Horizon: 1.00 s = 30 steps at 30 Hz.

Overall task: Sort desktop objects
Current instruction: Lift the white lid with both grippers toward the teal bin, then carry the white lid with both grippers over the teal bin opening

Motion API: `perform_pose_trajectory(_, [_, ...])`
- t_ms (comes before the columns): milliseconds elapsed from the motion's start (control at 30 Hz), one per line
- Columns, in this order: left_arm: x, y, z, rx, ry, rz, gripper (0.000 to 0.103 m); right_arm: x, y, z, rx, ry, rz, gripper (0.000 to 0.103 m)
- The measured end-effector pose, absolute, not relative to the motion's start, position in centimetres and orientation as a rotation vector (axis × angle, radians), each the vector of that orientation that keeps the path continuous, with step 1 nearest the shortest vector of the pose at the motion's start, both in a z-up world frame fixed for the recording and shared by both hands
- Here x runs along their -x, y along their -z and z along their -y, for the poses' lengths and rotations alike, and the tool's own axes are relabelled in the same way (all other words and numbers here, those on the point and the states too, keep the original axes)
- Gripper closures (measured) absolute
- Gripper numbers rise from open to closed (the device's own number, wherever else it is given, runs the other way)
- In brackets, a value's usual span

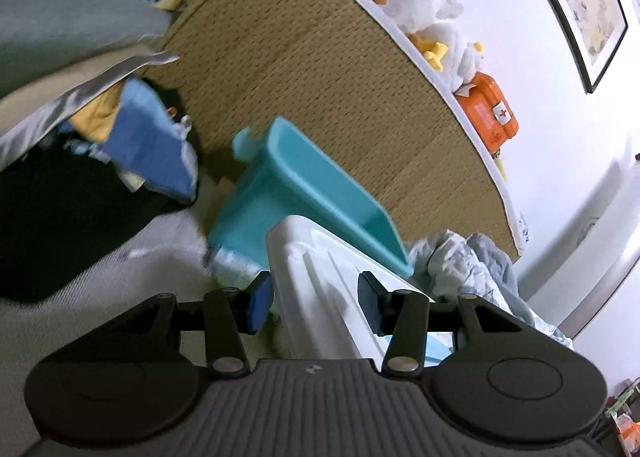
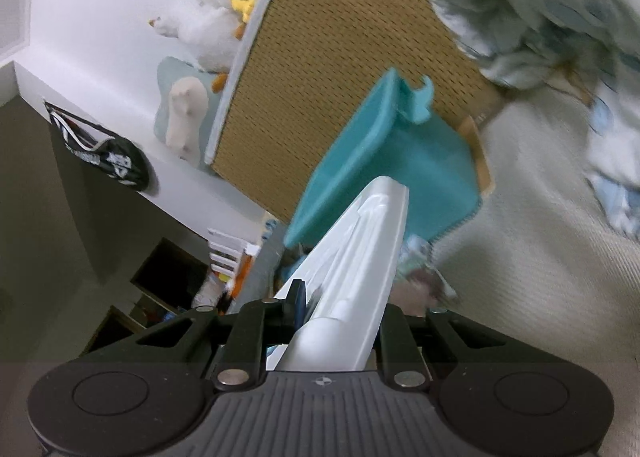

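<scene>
You've got both grippers' fingers clamped on the white tray [image 1: 320, 277], left gripper [image 1: 316, 305] and right gripper [image 2: 340, 321], tilted up by the teal bin [image 1: 316, 193] over the bed [image 2: 520, 277], so I'd keep both ends level.

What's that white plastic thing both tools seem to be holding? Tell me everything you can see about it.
The white lid looks like smooth, glossy moulded plastic with raised ribs running along its length and rounded corners. It is tilted steeply rather than lying flat. The left gripper holds one edge between its fingers, and the right gripper clamps another edge. Its far end overlaps the teal bin, which also sits tipped, above the beige bed surface. Whether lid and bin actually touch cannot be told. Motion blur hides finer detail.
</scene>
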<state>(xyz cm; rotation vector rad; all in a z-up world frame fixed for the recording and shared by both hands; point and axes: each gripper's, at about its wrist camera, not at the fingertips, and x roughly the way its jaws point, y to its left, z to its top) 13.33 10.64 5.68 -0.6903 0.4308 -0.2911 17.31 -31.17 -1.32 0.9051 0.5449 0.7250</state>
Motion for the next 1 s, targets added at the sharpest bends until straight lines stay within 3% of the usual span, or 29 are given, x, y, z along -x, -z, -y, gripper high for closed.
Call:
perform_pose_trajectory(500, [-24.7, -8.3, -10.3, 0.630, 0.226, -0.428, 0.053, -27.3, -3.4, 30.0, -0.815, -0.736, -0.492, 0.081])
perform_pose_trajectory(1000, [-32.6, -8.8, -10.1, 0.558, 0.146, -0.438, 0.053, -34.8, -3.2, 27.9, -0.815, -0.644, -0.514, 0.076])
